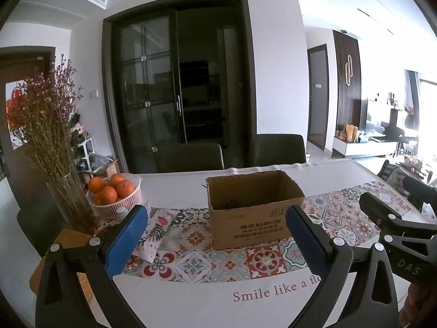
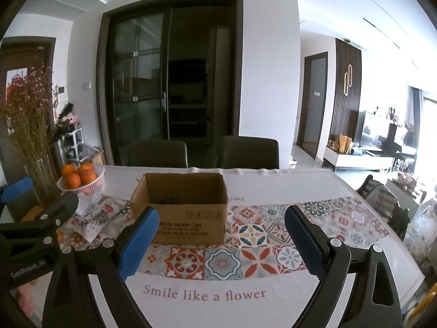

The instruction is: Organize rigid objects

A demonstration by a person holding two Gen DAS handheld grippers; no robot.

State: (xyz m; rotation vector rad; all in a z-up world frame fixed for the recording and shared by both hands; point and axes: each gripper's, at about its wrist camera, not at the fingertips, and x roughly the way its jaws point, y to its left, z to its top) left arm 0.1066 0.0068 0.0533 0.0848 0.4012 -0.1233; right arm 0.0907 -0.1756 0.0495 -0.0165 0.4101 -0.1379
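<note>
Right gripper [image 2: 221,235], blue fingers [image 2: 138,243] spread wide, is hovering above the tiled tablecloth [image 2: 256,248], facing an open cardboard box [image 2: 188,224]; oranges [image 2: 79,176] are sitting at left.

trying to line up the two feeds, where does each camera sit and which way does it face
Left wrist: on the left gripper, facing forward over the table at the box; its open blue fingers show, with the right gripper at the right edge.
Right wrist: on the right gripper, facing the same way; its open fingers show, with the left gripper at the left edge.
Shared: box, oranges, vase, chairs, dark doors.
</note>
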